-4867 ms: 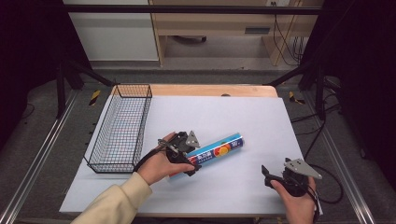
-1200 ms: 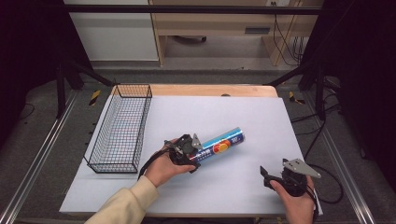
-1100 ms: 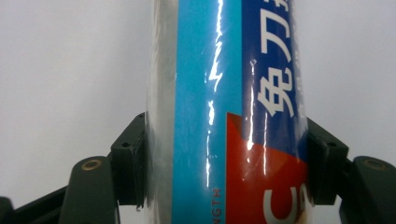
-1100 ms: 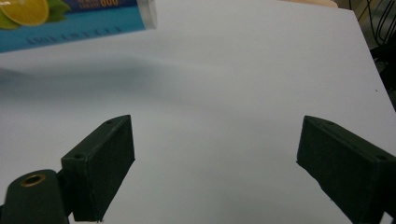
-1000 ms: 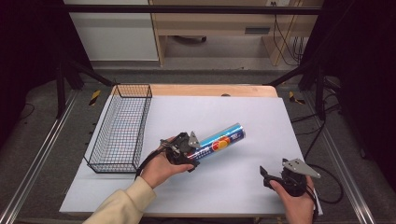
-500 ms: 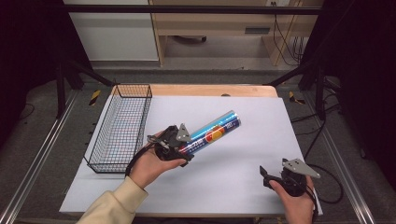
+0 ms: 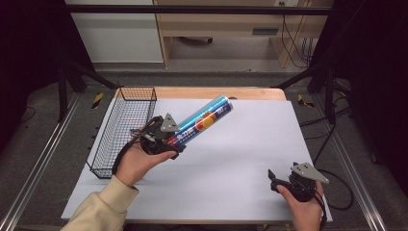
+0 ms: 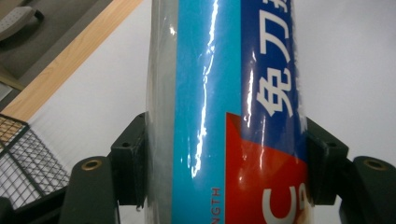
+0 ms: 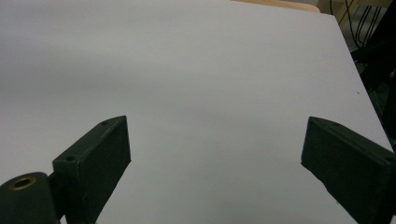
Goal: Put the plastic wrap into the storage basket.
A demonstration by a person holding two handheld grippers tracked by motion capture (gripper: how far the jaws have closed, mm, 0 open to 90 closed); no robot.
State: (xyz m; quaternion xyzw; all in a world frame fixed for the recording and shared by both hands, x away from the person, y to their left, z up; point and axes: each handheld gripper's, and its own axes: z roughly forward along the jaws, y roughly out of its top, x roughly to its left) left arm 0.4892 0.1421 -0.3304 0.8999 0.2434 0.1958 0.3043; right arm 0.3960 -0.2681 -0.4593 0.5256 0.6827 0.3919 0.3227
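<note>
A white tabletop (image 7: 250,159) carries the work, with a strip of bare wood showing along its far edge. A black wire basket (image 7: 122,127) stands along the left edge, reaching from the far left corner toward the middle of that side; nothing can be made out inside it. Just to the basket's right, the left gripper (image 7: 166,139) holds a blue can (image 7: 204,120) clear of the surface, the can slanting up and away toward the far edge. In the left gripper view both jaws press flat against the can (image 8: 224,116) near its lower end, so the grip looks firm. The right gripper (image 7: 288,180) rests near the front right corner; in the right gripper view its jaws stand wide apart with only bare tabletop between them.

Judging by the layout, the pick-up is done and the can is off the table. What seems left is carrying it over the basket's rim, setting it inside and letting go.
</note>
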